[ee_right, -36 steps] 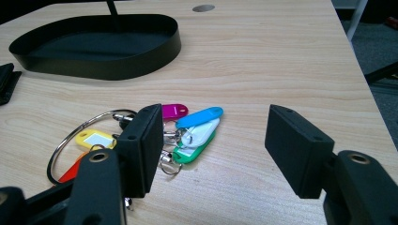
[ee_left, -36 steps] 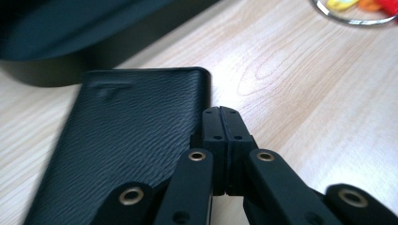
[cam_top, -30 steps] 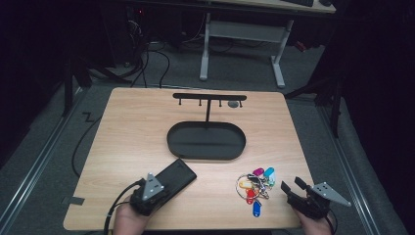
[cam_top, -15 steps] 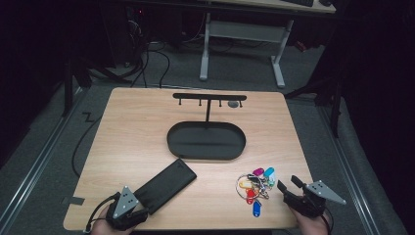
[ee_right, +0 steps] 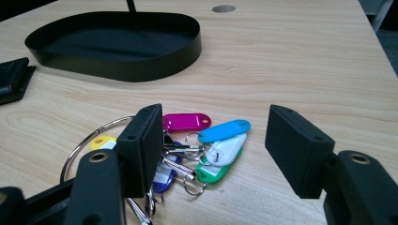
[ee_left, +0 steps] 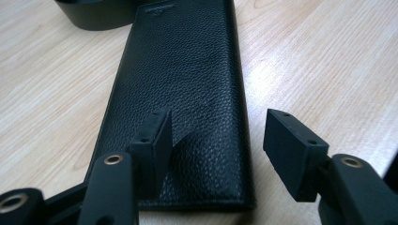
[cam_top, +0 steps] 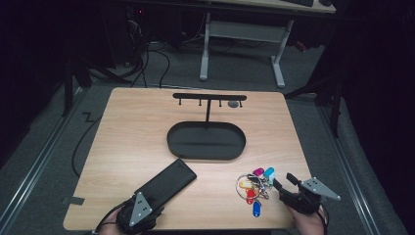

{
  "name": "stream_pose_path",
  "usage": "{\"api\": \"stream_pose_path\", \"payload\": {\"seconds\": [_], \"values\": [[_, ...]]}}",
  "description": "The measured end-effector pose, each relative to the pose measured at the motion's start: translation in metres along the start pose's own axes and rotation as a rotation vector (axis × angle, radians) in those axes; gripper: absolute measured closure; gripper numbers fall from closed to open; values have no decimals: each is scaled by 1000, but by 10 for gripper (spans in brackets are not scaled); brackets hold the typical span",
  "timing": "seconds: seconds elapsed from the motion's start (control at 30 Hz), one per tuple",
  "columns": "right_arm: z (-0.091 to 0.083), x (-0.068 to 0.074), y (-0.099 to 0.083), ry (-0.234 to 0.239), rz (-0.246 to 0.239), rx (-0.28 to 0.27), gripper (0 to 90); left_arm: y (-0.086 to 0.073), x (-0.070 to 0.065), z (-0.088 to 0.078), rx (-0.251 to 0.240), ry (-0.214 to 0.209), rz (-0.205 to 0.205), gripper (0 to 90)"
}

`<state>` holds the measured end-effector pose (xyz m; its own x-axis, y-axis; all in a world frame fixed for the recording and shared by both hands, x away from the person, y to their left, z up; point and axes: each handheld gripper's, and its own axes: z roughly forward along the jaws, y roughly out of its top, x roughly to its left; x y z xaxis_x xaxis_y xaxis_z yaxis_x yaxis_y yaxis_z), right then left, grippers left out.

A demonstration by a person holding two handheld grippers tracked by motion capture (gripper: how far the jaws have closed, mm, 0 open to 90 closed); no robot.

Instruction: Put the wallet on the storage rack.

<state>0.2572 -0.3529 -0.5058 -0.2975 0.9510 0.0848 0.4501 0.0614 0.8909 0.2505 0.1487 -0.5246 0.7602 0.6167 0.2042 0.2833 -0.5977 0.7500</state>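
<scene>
Black wallet (ee_left: 180, 93) laid flat on table (cam_top: 137, 132), near front edge. Left hand-held gripper (ee_left: 216, 136) just opened, wallet let go. Right hand-held gripper (ee_right: 213, 150) held wide open by key bunch (ee_right: 187, 150), nothing grasped, likely readied for pickup.

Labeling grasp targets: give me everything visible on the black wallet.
The black wallet is long, flat and closed, with a pebbled leather-like grain and a faint embossed mark near its far end. It lies flat and diagonal on the wooden table, its far end near the black oval tray. The left gripper has just been opening; its jaws stand apart over the near end, not gripping it.
</scene>
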Motion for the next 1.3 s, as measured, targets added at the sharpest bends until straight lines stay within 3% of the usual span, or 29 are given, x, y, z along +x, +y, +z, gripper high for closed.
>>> {"api": "stream_pose_path", "payload": {"seconds": [0.2, 0.33, 0.5, 0.7, 0.87, 1.07, 1.2, 1.3], "values": [[-4, -6, -5, -14, 25, 4, 377, 9, -2, 13, 8, 23, 59, 437], [-12, -6, -8, -27, 19, 6, 377, 8, -11, 18, 24, 90, 177, 470], [-19, -9, -9, -40, 34, -6, 378, 6, -9, 17, 3, 74, 176, 554], [-23, -9, -8, -48, 44, -26, 381, 5, -8, 15, -27, 63, 145, 666], [-18, -8, -8, -38, 39, -14, 380, 4, -7, 14, -37, 55, 122, 692], [-16, -6, -7, -35, 35, -11, 381, 8, -9, 12, -28, 70, 130, 761], [-16, -8, -8, -40, 34, -8, 381, 10, -8, 8, -53, 77, 116, 794], [-21, -9, -9, -49, 37, -17, 382, 10, -4, 5, -76, 69, 83, 801]]}}
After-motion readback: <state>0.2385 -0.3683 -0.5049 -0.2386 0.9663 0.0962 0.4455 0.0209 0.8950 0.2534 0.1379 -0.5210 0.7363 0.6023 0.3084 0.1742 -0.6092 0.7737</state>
